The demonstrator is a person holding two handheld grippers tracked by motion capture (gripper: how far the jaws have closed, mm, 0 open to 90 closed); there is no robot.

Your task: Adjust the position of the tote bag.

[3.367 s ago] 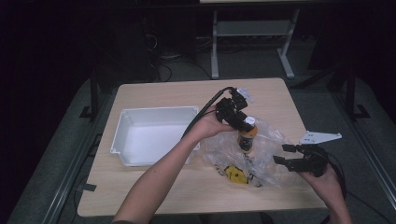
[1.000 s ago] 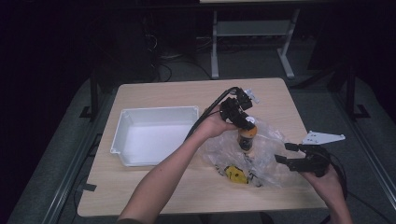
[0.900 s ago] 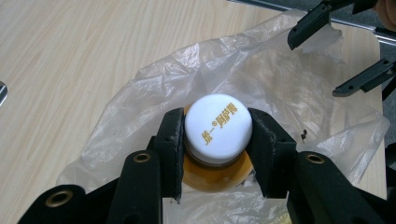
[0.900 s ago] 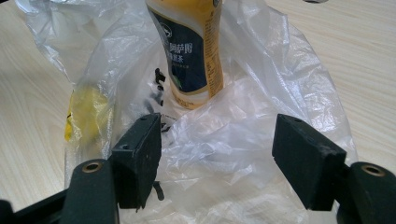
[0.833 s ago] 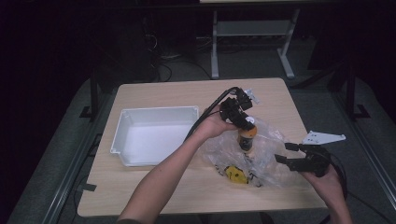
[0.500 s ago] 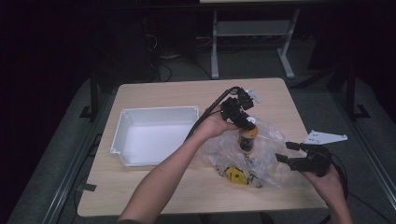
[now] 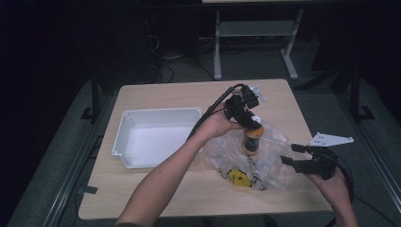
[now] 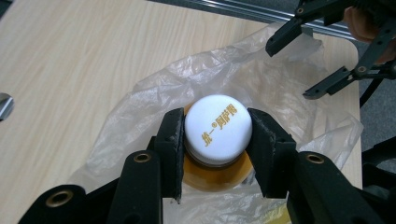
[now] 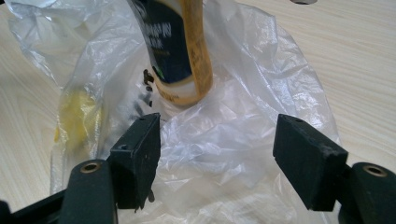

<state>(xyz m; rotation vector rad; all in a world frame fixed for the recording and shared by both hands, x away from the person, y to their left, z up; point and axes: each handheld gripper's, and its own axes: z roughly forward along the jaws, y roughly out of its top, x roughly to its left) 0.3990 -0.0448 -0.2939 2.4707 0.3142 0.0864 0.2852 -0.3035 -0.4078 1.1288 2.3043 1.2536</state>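
On the left half of the wooden table (image 7: 156,194) sits a white rectangular tray (image 7: 124,142), long side running across the table, its near corner close to the front-left edge; bare wood all round it

Mid-table, just right of the tray: left gripper (image 7: 246,118) pointing down, jaws clamped on the white cap (image 8: 218,128) of an orange bottle (image 7: 251,141). Bottle upright, long axis vertical, cap up, base down inside a crumpled clear plastic bag (image 7: 274,163). From the left gripper view the pads press the cap from both sides, gold lettering on top, orange shoulder showing below. In the right gripper view a dark label (image 9: 166,42) covers the lower body of the bottle, base resting on or just above bag film; cannot tell which

Inside the bag toward the front edge lies a yellow object (image 7: 238,177), blurred, near the bottle but apart

Right side: right gripper (image 7: 295,156) held level, jaws wide, nothing between them but bag film beneath; pads not pressing. It sits at the bag's right margin, near the table's right edge. Grey three-cornered plate (image 7: 331,140) on top of it overhangs the edge

Open wood behind the bag toward the far edge, and a narrow strip along the front
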